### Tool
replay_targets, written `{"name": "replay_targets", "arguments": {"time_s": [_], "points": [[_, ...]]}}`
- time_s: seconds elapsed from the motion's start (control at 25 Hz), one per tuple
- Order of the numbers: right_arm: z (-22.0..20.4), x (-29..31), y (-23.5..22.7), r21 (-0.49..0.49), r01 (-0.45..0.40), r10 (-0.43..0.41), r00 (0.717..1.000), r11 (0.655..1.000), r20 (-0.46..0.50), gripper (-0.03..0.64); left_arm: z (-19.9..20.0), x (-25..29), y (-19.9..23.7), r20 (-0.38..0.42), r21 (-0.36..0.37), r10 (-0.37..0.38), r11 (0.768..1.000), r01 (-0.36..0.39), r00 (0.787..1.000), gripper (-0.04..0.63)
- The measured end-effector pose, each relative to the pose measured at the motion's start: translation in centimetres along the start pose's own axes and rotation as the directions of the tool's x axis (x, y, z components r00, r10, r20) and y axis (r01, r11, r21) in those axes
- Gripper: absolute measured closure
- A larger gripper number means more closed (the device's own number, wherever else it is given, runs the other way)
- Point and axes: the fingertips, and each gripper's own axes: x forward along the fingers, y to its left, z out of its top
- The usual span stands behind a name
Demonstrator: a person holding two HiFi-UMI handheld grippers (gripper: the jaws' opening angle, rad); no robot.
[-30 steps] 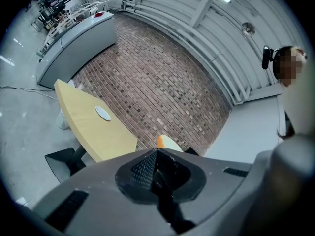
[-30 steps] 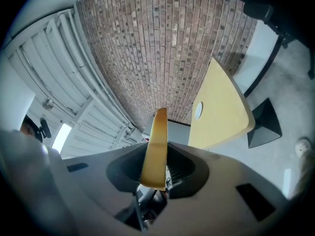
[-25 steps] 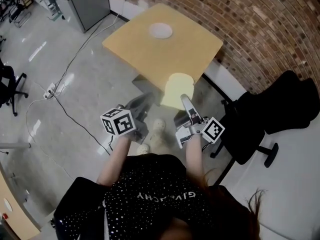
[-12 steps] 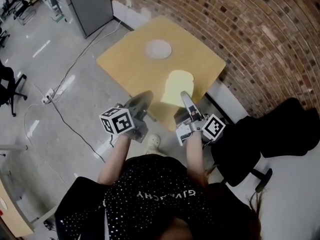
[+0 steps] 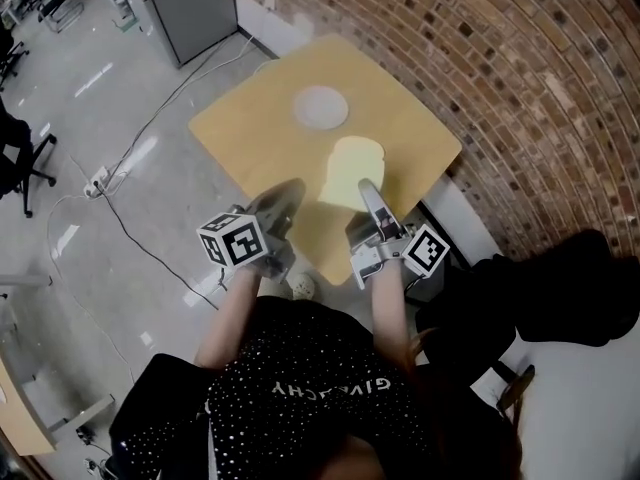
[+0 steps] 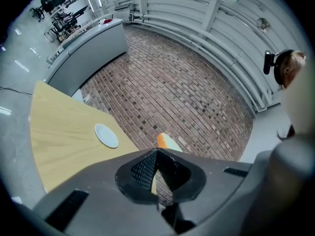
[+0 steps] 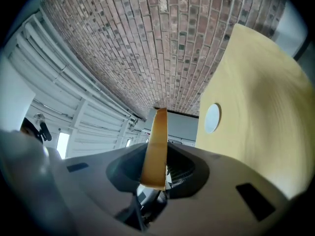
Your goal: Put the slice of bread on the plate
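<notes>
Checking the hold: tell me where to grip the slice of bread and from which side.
By its near end, from the person's side, as the right gripper does: the slice of bread is thin, so fingers press its two broad faces and the rounded end points toward the plate.

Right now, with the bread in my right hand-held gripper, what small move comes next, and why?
Probably carry the slice of bread forward toward the white plate: the right hand-held gripper is shut on its near edge, and the slice hangs over the table short of the plate, which lies bare farther in.
</notes>
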Motion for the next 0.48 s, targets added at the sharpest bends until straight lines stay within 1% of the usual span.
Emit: {"name": "replay_targets", "arguments": {"time_s": [0.24,0.48], "points": [[-0.4,1.1,-1.8,0.036,0.038,-0.037,0.999,0.999,-0.021,0.522,0.3,0.3,1.9,-0.011,-0.029,0.038,0.999,-0.038,0.999,0.584],[0.6,2.9,-3.6,0.05,0.074,-0.075,0.997,0.996,0.014,0.522,1.2,2.3,4.0,-0.053,-0.049,0.021,0.999,-0.023,0.998,0.584]]}}
